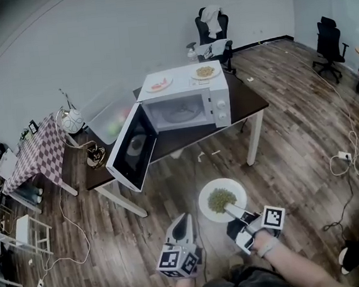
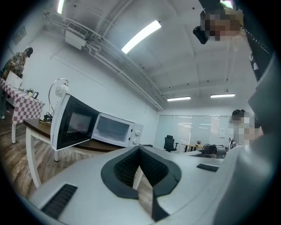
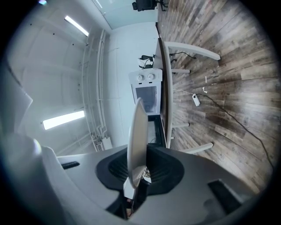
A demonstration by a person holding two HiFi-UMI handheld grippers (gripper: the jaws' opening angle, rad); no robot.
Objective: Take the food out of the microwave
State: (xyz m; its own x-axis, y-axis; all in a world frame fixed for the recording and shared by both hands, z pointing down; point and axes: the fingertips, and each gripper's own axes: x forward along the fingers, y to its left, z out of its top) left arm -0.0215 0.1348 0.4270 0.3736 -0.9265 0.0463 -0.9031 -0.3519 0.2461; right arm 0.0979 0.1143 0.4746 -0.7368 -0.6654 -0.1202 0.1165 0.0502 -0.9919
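While clear of table edge (image 1: pixel 250 114), plate (image 1: pixel 204 204) (right gripper (image 1: pixel 231 211)) over floor (image 1: pixel 294 151)

Beyond the left gripper's fingers (image 1: pixel 182 225) stood a dark table (image 1: pixel 251 104) on white legs, with a clear plastic bin (image 1: pixel 108 115) at its left end. Farther left were a checkered-cloth table (image 1: pixel 38 153) and a white fan (image 1: pixel 72 120). Far ahead of the right gripper's fingers (image 1: pixel 237 213) sat a black office chair (image 1: pixel 212 24). Well to their right, a power strip (image 1: pixel 343 155) lay on the wood floor (image 1: pixel 295 160).

Head view down, gripper views level, microwave (image 1: pixel 186 110) shared
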